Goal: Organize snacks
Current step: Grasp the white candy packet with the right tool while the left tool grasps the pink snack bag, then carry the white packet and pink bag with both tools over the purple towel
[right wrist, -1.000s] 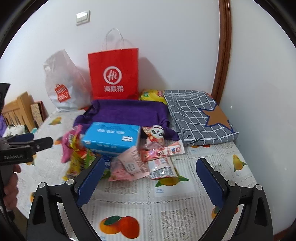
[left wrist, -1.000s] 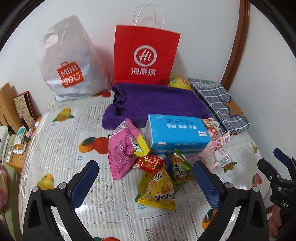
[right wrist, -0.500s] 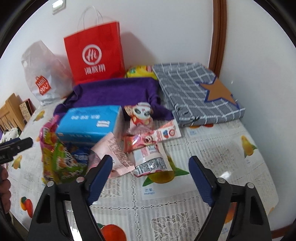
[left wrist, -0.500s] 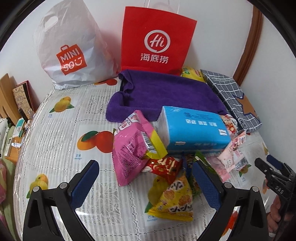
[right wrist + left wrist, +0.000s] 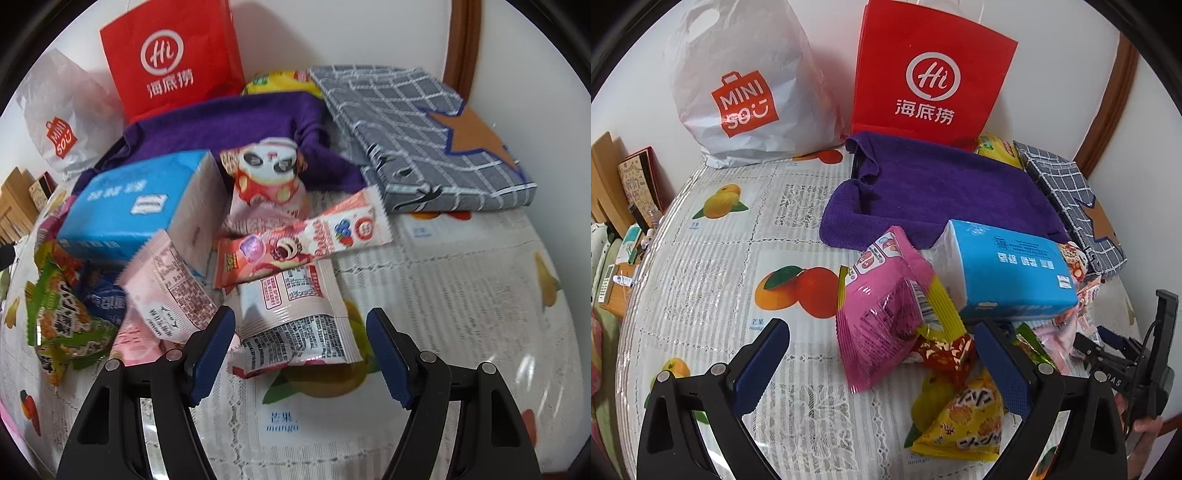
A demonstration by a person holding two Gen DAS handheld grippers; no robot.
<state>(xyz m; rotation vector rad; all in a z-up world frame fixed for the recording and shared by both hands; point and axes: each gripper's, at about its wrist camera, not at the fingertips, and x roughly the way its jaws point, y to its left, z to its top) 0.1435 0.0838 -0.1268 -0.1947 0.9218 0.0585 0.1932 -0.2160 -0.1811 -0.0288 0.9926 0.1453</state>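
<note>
A heap of snack packets lies on the fruit-print tablecloth (image 5: pixel 713 280) around a blue tissue box (image 5: pixel 1008 269), which also shows in the right wrist view (image 5: pixel 136 206). My left gripper (image 5: pixel 882 365) is open, its jaws either side of a pink packet (image 5: pixel 886 310); a red packet (image 5: pixel 945 354) and a yellow packet (image 5: pixel 967 424) lie beside it. My right gripper (image 5: pixel 301 350) is open around a pale pink packet (image 5: pixel 299 317). A long strawberry packet (image 5: pixel 303 240) and a panda packet (image 5: pixel 269 173) lie beyond. Green packets (image 5: pixel 62 325) lie at left.
A red paper bag (image 5: pixel 931 74) and a white plastic bag (image 5: pixel 746 85) stand against the back wall. A purple towel (image 5: pixel 942 188) and a folded grey checked cloth (image 5: pixel 421 133) lie behind the heap. A yellow packet (image 5: pixel 280 79) sits behind the towel. The table edge runs at left.
Both grippers have moved forward and down toward the heap. The left now brackets the pink packet; the right now brackets the pale pink packet. Both stay open.
</note>
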